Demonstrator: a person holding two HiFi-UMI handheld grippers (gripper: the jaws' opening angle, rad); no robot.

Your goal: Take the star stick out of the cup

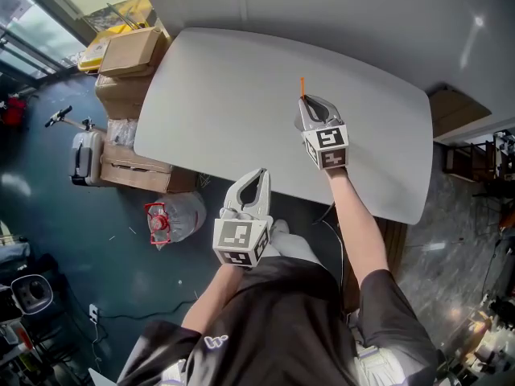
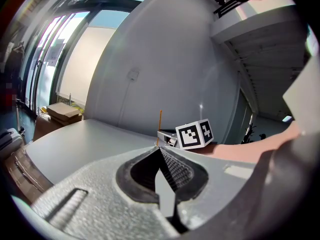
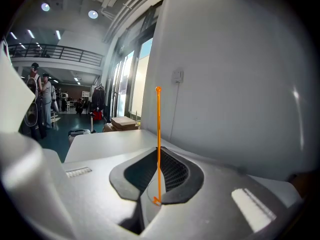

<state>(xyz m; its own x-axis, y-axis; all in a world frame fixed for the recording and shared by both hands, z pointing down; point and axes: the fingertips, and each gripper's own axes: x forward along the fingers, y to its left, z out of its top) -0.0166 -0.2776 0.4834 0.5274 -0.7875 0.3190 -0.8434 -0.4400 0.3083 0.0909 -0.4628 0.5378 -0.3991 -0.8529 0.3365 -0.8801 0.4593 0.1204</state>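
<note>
Star stick: thin, orange and upright, pinched between the fingers of the right gripper. Its top rises well above them, and its lower end sits deep between the pads.
Right gripper: fingers pressed together on the star stick, held over the far right part of the desk.
Left gripper: fingers pressed together with nothing between them. It is at the desk's near edge, well apart from the right gripper.
Desk: pale grey top with rounded corners, set against a light wall.
Floor at the left: stacked cardboard boxes, with 1 suitcase just beside them.
</note>
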